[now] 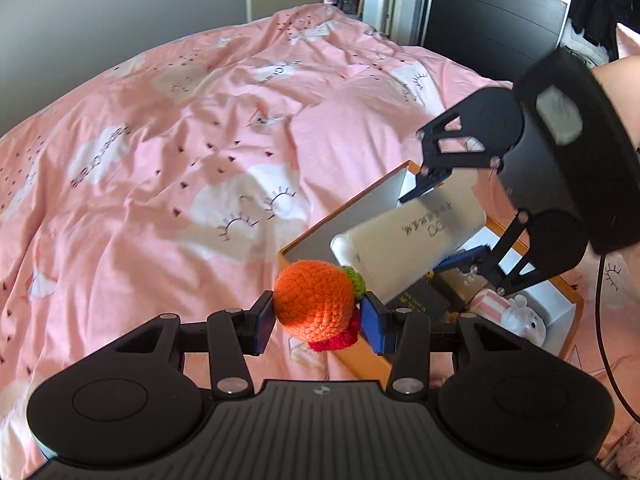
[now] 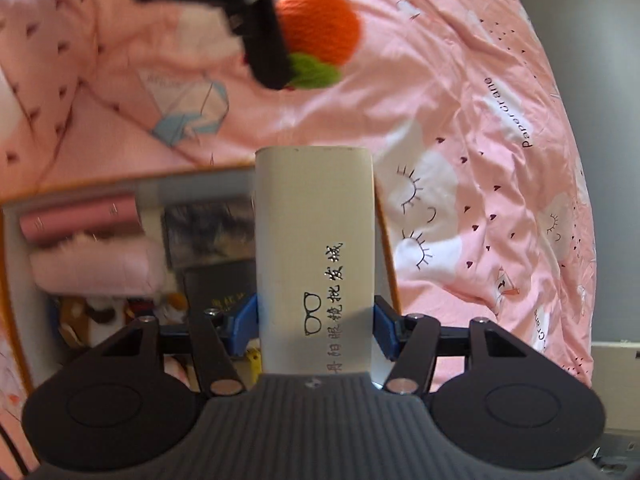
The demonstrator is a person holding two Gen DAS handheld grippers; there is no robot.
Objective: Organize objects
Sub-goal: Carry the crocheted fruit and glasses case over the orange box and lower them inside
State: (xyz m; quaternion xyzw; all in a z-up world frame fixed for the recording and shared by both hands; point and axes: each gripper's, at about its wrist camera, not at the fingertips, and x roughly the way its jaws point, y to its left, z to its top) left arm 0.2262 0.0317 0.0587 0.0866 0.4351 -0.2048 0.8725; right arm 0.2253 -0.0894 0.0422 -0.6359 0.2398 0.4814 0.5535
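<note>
Left gripper [image 1: 318, 320]: clamped on the orange crocheted toy [image 1: 314, 300] (green and red trim), held above the pink bedspread [image 1: 160, 152], just left of the box.
Right gripper [image 2: 316, 326]: grasping the white glasses case [image 2: 316, 248] by its near end, over the box's right edge.
Orange-rimmed box [image 1: 576, 304]: on the bed, holding a plush bunny [image 1: 520, 312] and dark packets [image 1: 420, 302].

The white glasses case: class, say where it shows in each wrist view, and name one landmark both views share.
Left wrist view: white glasses case right of centre, clamped in the right gripper.
Right wrist view: centre, running up from the bottom.
Shared landmark: orange crochet toy.
</note>
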